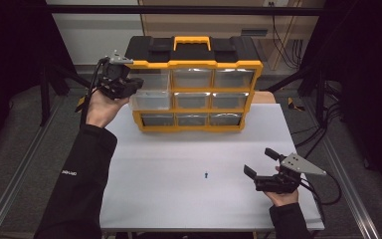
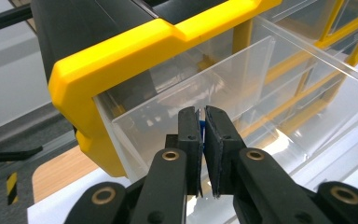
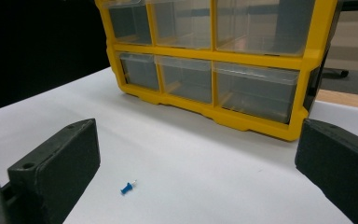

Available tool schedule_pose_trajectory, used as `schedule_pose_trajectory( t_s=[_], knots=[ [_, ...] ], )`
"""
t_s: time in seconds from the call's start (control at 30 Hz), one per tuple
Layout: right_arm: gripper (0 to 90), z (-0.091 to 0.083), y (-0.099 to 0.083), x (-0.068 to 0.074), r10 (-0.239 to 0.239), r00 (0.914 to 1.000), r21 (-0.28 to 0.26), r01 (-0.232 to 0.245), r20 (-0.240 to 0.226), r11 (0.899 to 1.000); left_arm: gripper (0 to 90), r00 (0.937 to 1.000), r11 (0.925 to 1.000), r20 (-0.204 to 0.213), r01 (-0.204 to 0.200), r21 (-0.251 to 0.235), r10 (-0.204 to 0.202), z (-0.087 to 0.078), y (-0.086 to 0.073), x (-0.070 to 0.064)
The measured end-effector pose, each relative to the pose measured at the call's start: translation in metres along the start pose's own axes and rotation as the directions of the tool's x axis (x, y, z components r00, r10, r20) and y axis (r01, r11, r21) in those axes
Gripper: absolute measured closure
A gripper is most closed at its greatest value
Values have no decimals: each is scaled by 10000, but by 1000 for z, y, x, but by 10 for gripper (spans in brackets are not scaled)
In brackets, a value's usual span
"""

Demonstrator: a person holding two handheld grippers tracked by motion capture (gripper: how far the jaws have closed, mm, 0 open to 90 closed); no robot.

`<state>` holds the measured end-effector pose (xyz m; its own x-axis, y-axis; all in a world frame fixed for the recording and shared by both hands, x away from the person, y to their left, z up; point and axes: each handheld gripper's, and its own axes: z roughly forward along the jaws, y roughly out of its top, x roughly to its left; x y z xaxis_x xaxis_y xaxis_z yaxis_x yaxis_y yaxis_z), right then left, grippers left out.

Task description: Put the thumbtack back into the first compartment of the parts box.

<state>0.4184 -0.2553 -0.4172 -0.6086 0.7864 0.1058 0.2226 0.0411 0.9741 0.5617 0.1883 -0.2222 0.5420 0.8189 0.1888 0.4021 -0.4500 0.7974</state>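
Left tool (image 2: 201, 135) was up at the yellow-and-black drawer organiser (image 1: 195, 63), its jaws pressed nearly together on a small blue item (image 2: 201, 131), most likely a pushpin, with just a sliver of blue showing between the pads. It hung over the pulled-out clear drawer (image 2: 242, 102) in the left column, middle row by the high view; the drawer stood open with its clear divider visible inside. Right tool (image 1: 262, 168) rested low over the white surface (image 1: 179, 199) near the front right, jaws spread wide, nothing between them. A second blue pushpin (image 3: 127, 188) lay on its side on the surface, well apart from the organiser and ahead of the right tool, toward its left jaw. Step in hand, as I judged it: dropping the held pin into the open drawer. Next move likely called for the pinch to be over the compartment, clear of the front wall and divider, before the jaws parted; the loose pin remained to be fetched, a fiddly pick given how small and flat-lying it was
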Motion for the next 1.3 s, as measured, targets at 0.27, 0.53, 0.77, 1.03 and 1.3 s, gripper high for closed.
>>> schedule_pose_trajectory(
  t_s=[0.27,0.53,0.77,1.03,1.3],
  knots=[
    [4,0,0,0,-11,10000,-47,12,38,10000,734,9999,9994,-81,115,-326,-118,-4,2,0],
    [4,0,0,0,-27,10000,-81,28,31,10000,585,9990,9935,37,437,-1052,-435,-13,3,-3],
    [4,0,0,0,-20,10000,-65,20,25,10000,405,9992,9875,159,374,-1530,-354,-26,0,-6],
    [4,0,0,0,6,10000,-84,-6,12,10000,236,9992,9729,238,381,-2282,-335,-43,-7,-10],
    [4,-1,1,0,28,10000,-65,-28,22,10000,136,9986,9622,334,495,-2678,-421,-54,-19,-16]
  ],
)
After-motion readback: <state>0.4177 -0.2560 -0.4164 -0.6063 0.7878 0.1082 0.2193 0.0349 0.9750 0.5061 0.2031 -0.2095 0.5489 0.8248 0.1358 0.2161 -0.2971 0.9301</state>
